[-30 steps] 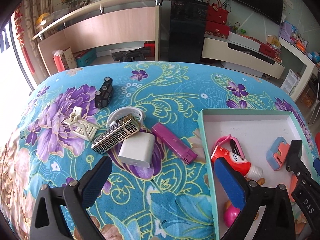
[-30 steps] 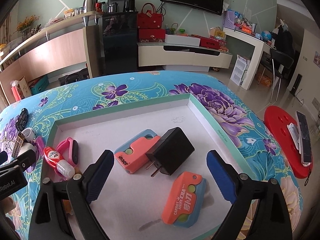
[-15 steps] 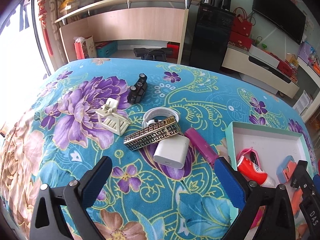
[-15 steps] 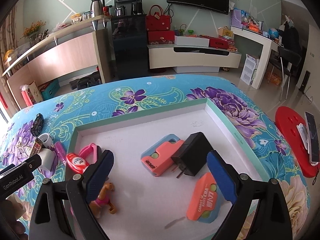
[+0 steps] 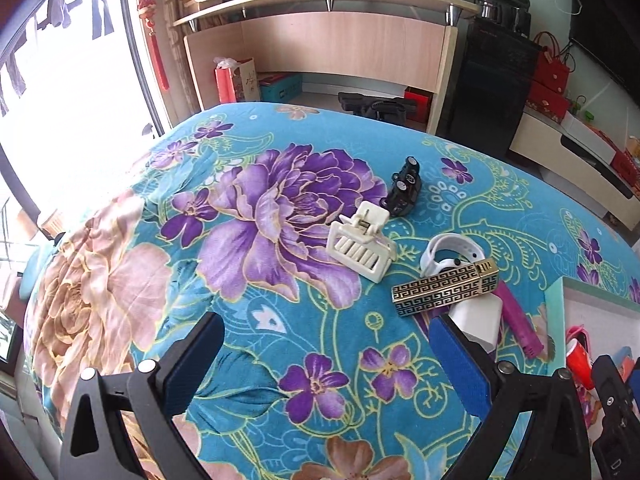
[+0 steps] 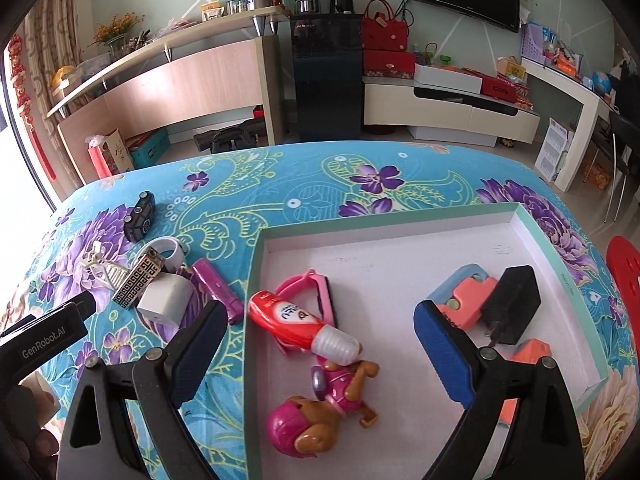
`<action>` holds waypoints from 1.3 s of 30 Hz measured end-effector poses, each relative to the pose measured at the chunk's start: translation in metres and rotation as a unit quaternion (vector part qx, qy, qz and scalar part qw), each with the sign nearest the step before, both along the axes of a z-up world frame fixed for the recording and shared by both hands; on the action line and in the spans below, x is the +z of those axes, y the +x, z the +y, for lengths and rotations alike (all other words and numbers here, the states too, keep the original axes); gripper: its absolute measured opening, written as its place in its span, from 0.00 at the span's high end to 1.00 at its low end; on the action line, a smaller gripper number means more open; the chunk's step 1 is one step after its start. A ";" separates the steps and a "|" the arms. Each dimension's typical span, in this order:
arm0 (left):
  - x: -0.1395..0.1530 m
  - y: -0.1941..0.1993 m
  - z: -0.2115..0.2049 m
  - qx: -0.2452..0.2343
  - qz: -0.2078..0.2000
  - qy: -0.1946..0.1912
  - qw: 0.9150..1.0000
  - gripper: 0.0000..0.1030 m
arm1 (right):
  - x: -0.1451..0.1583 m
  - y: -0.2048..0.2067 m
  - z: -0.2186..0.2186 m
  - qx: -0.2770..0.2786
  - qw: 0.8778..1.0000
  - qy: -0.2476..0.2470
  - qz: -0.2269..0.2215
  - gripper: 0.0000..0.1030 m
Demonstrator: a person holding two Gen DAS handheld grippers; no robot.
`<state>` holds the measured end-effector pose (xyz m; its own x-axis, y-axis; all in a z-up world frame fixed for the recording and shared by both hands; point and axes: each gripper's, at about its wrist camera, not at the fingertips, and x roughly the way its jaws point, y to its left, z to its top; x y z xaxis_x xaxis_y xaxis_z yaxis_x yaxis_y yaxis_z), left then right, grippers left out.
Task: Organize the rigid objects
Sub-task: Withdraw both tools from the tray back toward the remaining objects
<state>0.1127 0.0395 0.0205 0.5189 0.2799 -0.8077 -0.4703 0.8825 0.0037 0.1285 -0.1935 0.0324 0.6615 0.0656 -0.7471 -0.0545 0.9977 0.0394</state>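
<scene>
Left wrist: left gripper (image 5: 324, 354) spread, empty, over floral cloth (image 5: 280, 360) | right gripper (image 6: 316, 350) spread, empty, above tray (image 6: 400, 272)

**Both hand-held grippers spread wide, nothing between the fingers**

The left hand-held gripper (image 5: 326, 360) hangs with its jaws wide apart and nothing between them. Its two black fingers reach forward, each tipped with a blue pad (image 5: 460, 364). In the right wrist view the left tool's black body (image 6: 44, 340) enters from the lower left edge, and part of the person's hand (image 6: 30, 424) wraps around it from below.

The right hand-held gripper (image 6: 316, 352) is likewise spread wide and grips nothing. Its fingers (image 6: 196, 352) point forward and slightly down. The right tool's black edge (image 5: 616, 412) shows at the lower right of the left wrist view.
</scene>
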 end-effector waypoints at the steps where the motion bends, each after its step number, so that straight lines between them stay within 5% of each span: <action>1: 0.000 -0.001 0.004 0.004 0.001 0.000 1.000 0.00 | 0.000 0.000 0.004 0.004 1.000 0.003 0.002 0.08; 9: 0.002 -0.008 0.023 0.022 0.002 0.011 1.000 0.00 | -0.004 0.002 0.029 0.025 1.000 0.000 0.007 0.08; 32: -0.023 0.009 0.044 -0.009 0.012 -0.036 0.999 0.00 | -0.015 0.003 0.052 0.042 0.999 -0.012 0.013 0.08; 39: -0.018 0.024 0.052 -0.030 -0.021 -0.058 0.998 0.00 | -0.008 0.008 0.063 0.054 0.998 -0.007 -0.004 0.08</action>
<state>0.1370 0.0918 0.0026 0.5650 0.1532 -0.8107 -0.4151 0.9020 -0.1189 0.1367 -0.1300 0.0240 0.6567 0.1268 -0.7434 -0.1630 0.9863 0.0243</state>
